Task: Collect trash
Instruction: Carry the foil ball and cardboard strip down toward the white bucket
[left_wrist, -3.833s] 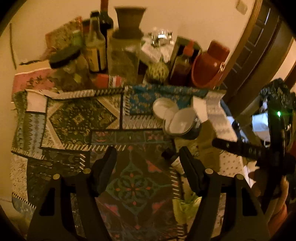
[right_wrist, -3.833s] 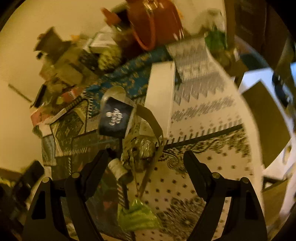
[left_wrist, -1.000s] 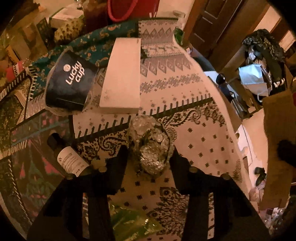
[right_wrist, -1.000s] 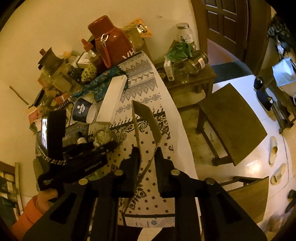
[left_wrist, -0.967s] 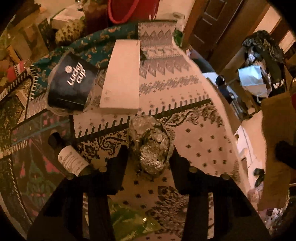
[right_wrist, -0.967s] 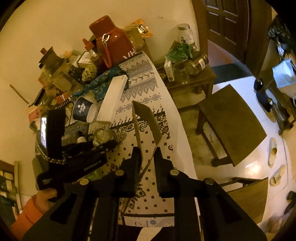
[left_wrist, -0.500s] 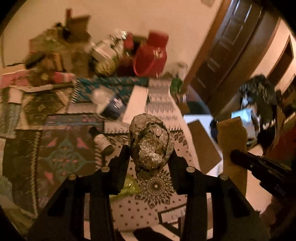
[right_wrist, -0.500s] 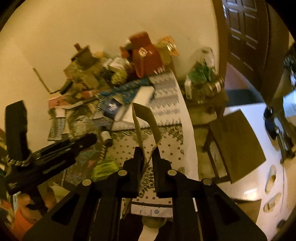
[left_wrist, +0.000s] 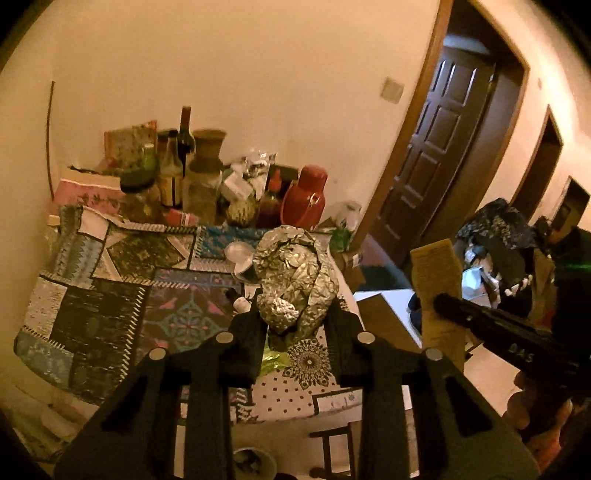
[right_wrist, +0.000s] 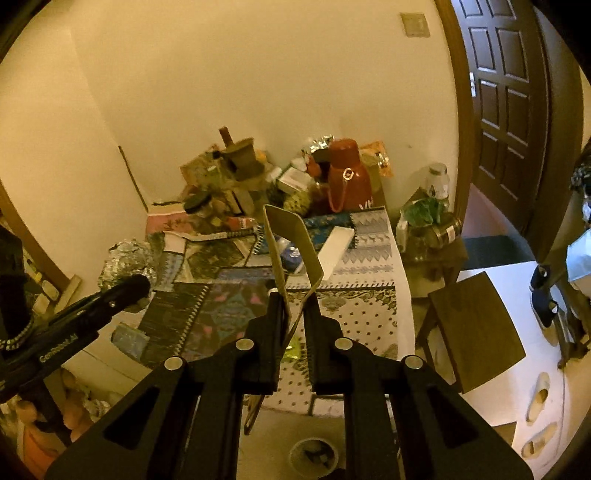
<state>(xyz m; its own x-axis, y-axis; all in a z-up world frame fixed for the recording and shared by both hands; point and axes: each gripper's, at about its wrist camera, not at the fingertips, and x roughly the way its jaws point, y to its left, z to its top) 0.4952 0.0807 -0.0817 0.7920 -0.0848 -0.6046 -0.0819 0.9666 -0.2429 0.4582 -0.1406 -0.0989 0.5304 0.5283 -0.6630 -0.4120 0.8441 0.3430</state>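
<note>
My left gripper (left_wrist: 295, 314) is shut on a crumpled ball of foil (left_wrist: 295, 277) and holds it high above the table (left_wrist: 92, 325). The foil ball also shows in the right wrist view (right_wrist: 125, 264). My right gripper (right_wrist: 293, 314) is shut on a folded strip of tan cardboard (right_wrist: 291, 243), also held high; the strip shows in the left wrist view (left_wrist: 437, 280). On the table lie a dark paper cup (right_wrist: 291, 256), a small bottle (left_wrist: 240, 302) and a green wrapper (left_wrist: 273, 358).
Bottles, jars and a red thermos (left_wrist: 304, 201) crowd the table's back by the wall. A white box (right_wrist: 336, 251) lies on the cloth. A round bin (right_wrist: 314, 456) stands on the floor below. A wooden stool (right_wrist: 476, 325) and a side table (right_wrist: 432, 251) stand to the right.
Both grippers have risen well above the table with the foil ball and the cardboard strip still held. The views now take in the whole table and the floor.
</note>
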